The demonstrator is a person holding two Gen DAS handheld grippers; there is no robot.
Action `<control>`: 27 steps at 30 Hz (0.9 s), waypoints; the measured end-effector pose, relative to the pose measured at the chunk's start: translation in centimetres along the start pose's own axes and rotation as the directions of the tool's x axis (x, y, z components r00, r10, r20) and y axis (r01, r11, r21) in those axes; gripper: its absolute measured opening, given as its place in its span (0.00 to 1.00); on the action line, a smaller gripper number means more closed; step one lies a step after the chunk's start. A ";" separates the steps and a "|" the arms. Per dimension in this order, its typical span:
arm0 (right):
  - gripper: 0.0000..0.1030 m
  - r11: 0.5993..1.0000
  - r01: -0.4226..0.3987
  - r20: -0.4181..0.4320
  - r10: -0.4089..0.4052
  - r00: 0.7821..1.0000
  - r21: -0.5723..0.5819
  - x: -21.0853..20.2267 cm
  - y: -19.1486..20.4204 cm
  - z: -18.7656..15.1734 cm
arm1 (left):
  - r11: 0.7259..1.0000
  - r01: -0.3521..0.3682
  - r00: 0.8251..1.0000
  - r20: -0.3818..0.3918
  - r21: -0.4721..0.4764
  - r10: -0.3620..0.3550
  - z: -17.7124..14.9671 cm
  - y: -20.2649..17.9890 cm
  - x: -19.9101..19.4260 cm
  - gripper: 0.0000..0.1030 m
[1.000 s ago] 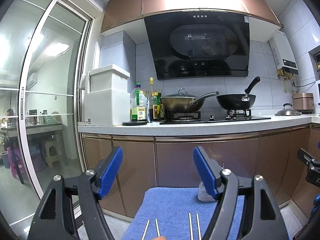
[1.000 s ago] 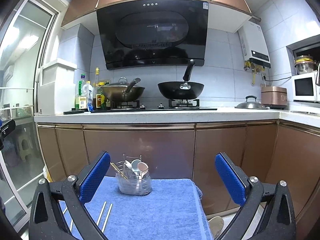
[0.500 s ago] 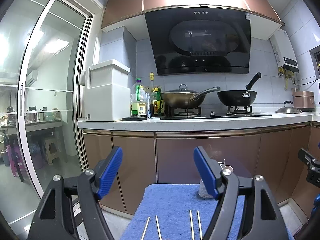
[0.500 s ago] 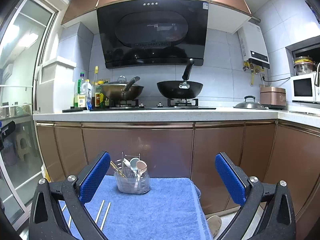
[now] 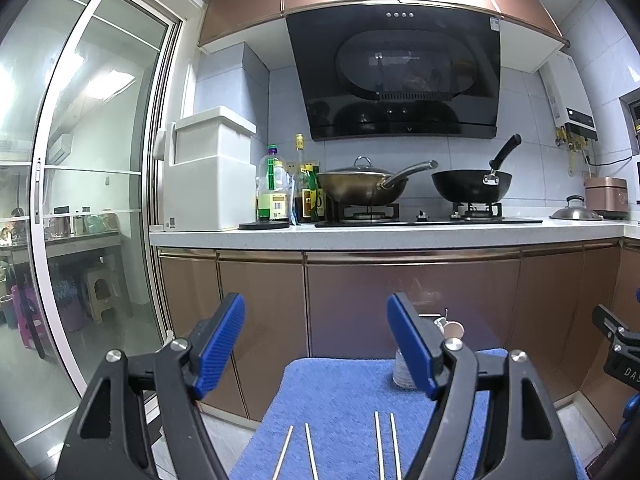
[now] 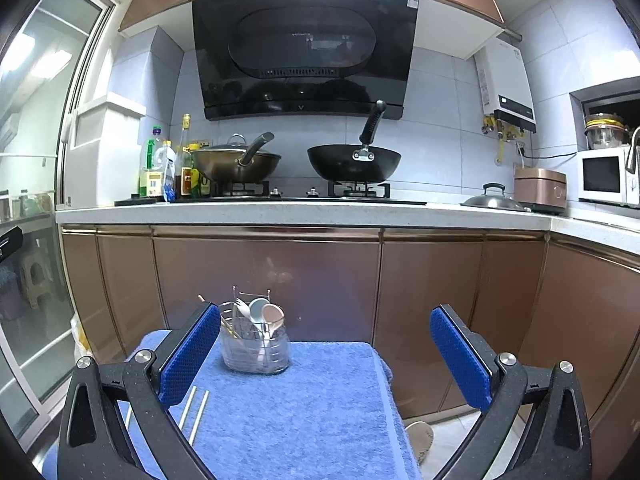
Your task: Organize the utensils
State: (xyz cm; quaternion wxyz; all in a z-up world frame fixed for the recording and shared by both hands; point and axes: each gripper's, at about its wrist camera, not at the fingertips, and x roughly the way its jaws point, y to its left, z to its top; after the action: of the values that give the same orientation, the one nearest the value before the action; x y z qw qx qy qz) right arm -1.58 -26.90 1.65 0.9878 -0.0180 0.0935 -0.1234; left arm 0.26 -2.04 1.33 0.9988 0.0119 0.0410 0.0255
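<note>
A clear utensil holder (image 6: 256, 346) with a wire frame stands at the far end of a blue towel (image 6: 288, 408); spoons, a fork and chopsticks stick out of it. Two pale chopsticks (image 6: 194, 410) lie on the towel to its near left. In the left wrist view two pairs of chopsticks (image 5: 384, 446) (image 5: 298, 454) lie on the towel (image 5: 340, 392), and the holder (image 5: 402, 368) is mostly hidden behind the right finger. My left gripper (image 5: 316, 344) is open above the towel, empty. My right gripper (image 6: 326, 354) is open and empty too.
Brown cabinet doors (image 6: 272, 280) stand just behind the towel under a white counter (image 6: 304, 214). Two woks (image 6: 354, 162) sit on the stove. A glass sliding door (image 5: 92, 208) is at the left. A slipper (image 6: 418, 438) lies on the floor at the right.
Both cameras have risen slightly and tipped down a little, so more of the towel and chopsticks shows. Both grippers stay open.
</note>
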 end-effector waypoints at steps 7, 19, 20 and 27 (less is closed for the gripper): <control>1.00 1.000 0.013 0.007 -0.013 1.000 -0.017 -0.2 0.3 -0.2 | 1.000 0.008 1.000 -0.005 -0.003 -0.008 -0.1 -0.3 0.0 0.70; 1.00 0.999 0.011 0.002 -0.011 1.000 -0.035 -0.3 0.7 -0.5 | 1.000 0.016 1.000 -0.020 -0.013 -0.016 -0.2 -0.2 0.5 0.70; 1.00 0.999 0.009 0.001 -0.009 1.000 -0.035 -0.2 0.7 -0.5 | 1.000 0.017 1.000 -0.020 -0.015 -0.017 -0.2 -0.3 0.5 0.70; 1.00 1.000 0.007 0.005 -0.007 1.000 -0.029 -0.4 0.5 -0.6 | 1.000 0.020 1.000 -0.021 -0.016 -0.020 -0.2 -0.4 0.6 0.70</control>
State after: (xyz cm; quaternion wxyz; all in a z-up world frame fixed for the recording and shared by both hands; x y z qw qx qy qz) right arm -1.98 -26.37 1.07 0.9872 -0.0327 0.0930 -0.1257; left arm 0.89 -2.35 1.08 0.9985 0.0033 0.0514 0.0159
